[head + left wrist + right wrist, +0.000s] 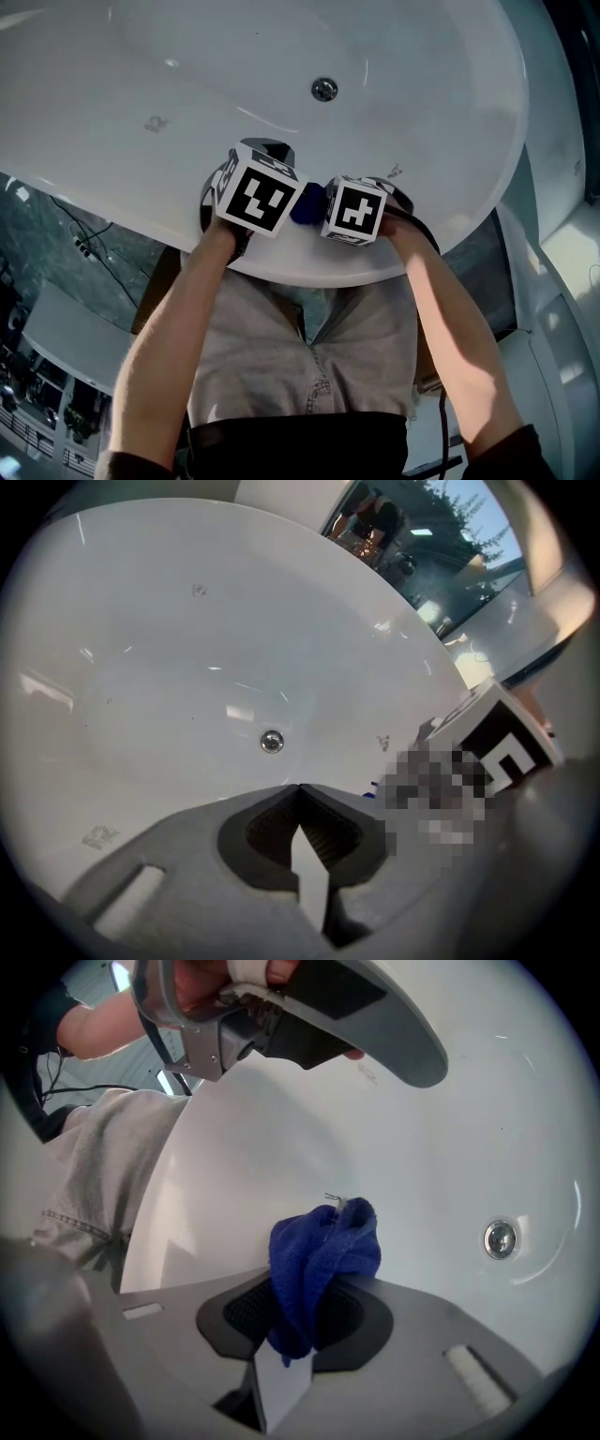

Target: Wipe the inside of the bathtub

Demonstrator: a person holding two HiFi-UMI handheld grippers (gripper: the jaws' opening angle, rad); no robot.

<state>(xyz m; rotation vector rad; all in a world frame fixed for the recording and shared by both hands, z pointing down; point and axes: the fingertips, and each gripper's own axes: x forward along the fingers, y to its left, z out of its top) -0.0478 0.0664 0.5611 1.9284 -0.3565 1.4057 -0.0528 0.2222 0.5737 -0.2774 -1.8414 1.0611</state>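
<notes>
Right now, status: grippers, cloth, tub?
Left gripper shut, empty. Right gripper shut on blue cloth. Both above bathtub near rim, drain ahead. No obstruction seen.

In head view the right gripper (356,208) hides most of the cloth (307,202). The tub (141,56) runs off the top edge; I cannot read its wall mark (156,123).

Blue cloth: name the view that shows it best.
Right gripper view: the blue cloth is close, bunched and clamped between the jaws. The head view catches only a blue patch; the left gripper view, barely a speck.
</notes>
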